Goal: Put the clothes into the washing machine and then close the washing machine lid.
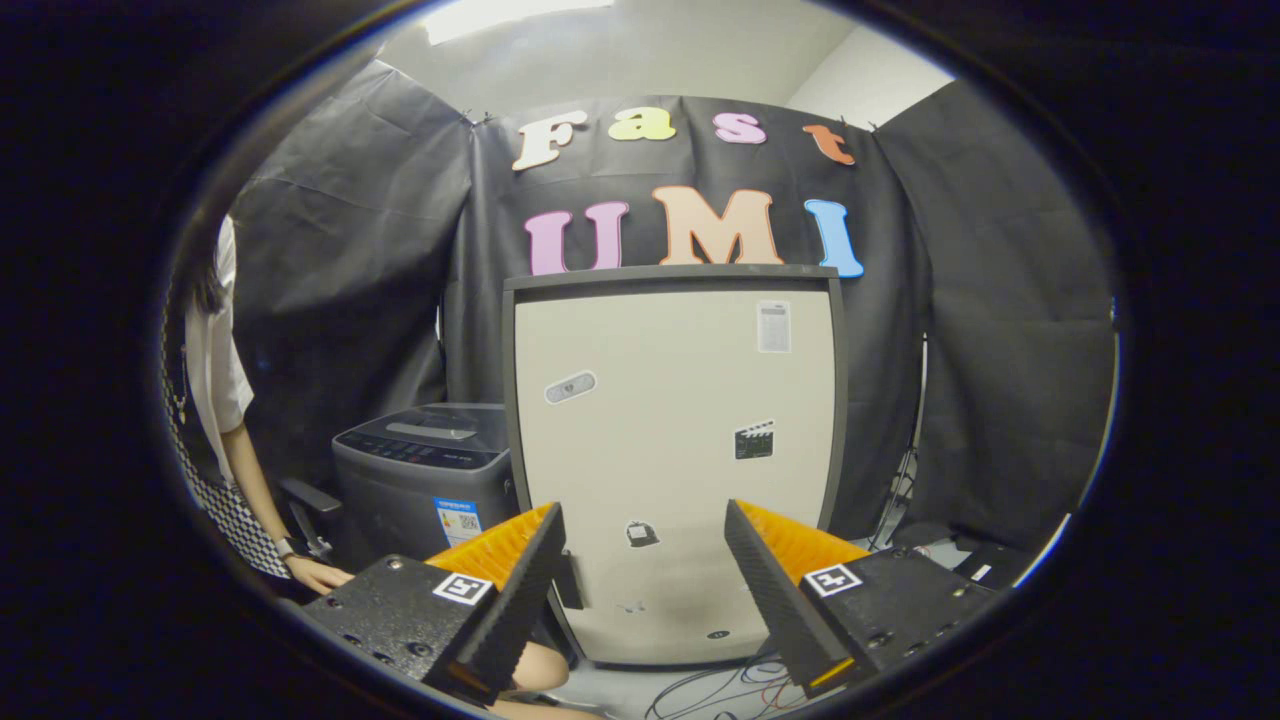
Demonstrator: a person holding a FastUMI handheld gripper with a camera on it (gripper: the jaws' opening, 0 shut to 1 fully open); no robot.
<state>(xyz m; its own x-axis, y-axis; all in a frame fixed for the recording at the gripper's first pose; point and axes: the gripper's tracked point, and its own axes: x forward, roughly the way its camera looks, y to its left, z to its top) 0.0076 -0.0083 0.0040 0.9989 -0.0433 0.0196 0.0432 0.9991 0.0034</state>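
A tall beige rectangular washing machine with a dark grey frame (675, 450) is seen directly ahead of the gripper (645, 590), beyond the jaws, which are spread apart with nothing held. Four small stickers are counted on its front panel. One smaller dark grey top-loading washer (425, 470) stands beside it. A person's hand (318, 574) rests near that washer. Loose cables (720, 690) lie on the floor.

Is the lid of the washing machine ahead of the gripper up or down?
Up. The lid stands upright as a broad pale panel, just beyond the open gripper, which holds nothing.
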